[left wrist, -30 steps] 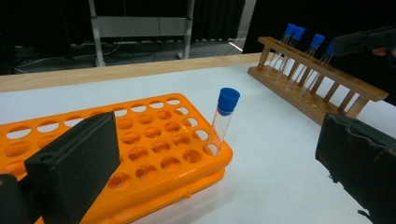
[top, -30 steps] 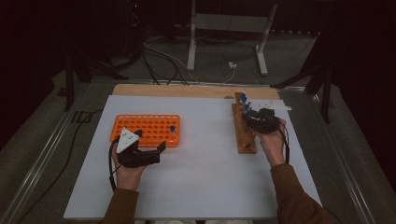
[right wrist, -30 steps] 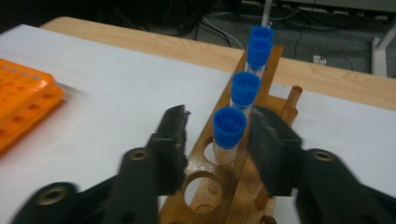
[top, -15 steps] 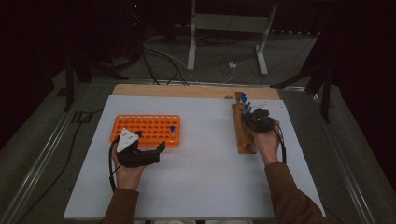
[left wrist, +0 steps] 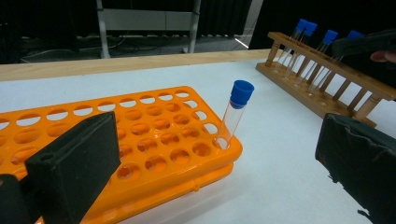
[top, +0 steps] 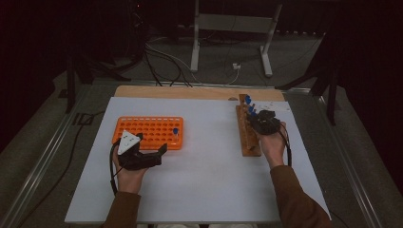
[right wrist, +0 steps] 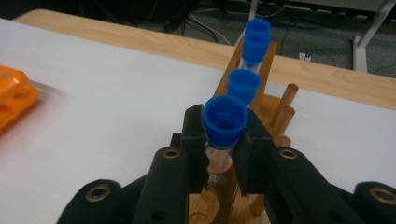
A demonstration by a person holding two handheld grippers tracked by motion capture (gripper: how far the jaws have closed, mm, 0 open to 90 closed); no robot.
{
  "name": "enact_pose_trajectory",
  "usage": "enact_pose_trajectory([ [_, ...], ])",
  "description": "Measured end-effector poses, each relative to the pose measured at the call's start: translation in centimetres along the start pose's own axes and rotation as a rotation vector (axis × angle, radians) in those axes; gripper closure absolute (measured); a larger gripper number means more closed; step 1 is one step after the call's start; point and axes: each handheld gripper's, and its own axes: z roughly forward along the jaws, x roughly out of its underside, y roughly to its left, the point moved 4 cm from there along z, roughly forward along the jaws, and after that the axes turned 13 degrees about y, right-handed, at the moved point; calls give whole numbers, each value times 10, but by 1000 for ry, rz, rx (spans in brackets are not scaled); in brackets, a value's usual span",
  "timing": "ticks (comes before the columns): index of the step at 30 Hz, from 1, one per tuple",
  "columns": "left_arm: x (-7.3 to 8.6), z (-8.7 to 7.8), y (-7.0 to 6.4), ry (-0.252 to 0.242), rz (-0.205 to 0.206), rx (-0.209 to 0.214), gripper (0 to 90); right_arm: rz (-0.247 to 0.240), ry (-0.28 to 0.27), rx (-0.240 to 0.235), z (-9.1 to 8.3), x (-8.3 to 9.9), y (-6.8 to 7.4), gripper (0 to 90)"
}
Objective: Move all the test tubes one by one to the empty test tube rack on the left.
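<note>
A wooden rack (top: pixel 248 137) at the right holds several blue-capped test tubes in a row. My right gripper (right wrist: pixel 223 140) is shut on the nearest tube (right wrist: pixel 225 120), with the jaws pressing just under its cap while the tube stands upright in the wooden rack (right wrist: pixel 273 105). In the high view the right gripper (top: pixel 259 122) sits over the rack's middle. At the left lies an orange rack (top: pixel 147 132) with one blue-capped tube (top: pixel 175 132) in its right end. Just in front of it my left gripper (top: pixel 160 156) rests open, its jaws wide apart around nothing, facing the orange rack (left wrist: pixel 140 140) and its tube (left wrist: pixel 235 112).
Everything rests on a white sheet (top: pixel 204 175) over a wooden table, whose bare edge (top: pixel 190 92) runs along the back. Cables and a metal stand's legs (top: pixel 228 42) lie on the floor behind. The orange rack's corner (right wrist: pixel 14 95) shows far left in the right gripper view.
The right hand has edged slightly left along the wooden rack. The left hand and its gripper have stayed put.
</note>
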Motion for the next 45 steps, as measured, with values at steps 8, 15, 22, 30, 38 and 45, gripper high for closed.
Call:
enact_pose_trajectory([
  [8, 0, 0, 0, 3, 2, -3, 9, -23, -38, 2, -22, -10, 1, 767],
  [15, 0, 0, -1, 2, 4, 0, 9, -48, -67, 7, -41, -19, 1, 767],
  [22, 0, 0, -1, 1, 6, 2, 9, -82, -109, 3, -59, -27, 8, 767],
  [30, -1, 0, -5, -1, 19, 13, 9, -142, -116, -54, -70, -29, 31, 767],
  [38, -4, 0, -12, -3, 52, 19, 15, -182, -81, -143, -68, -20, 59, 767],
  [45, -6, 0, -18, -11, 65, 30, 15, -195, -62, -203, -67, -14, 76, 767],
])
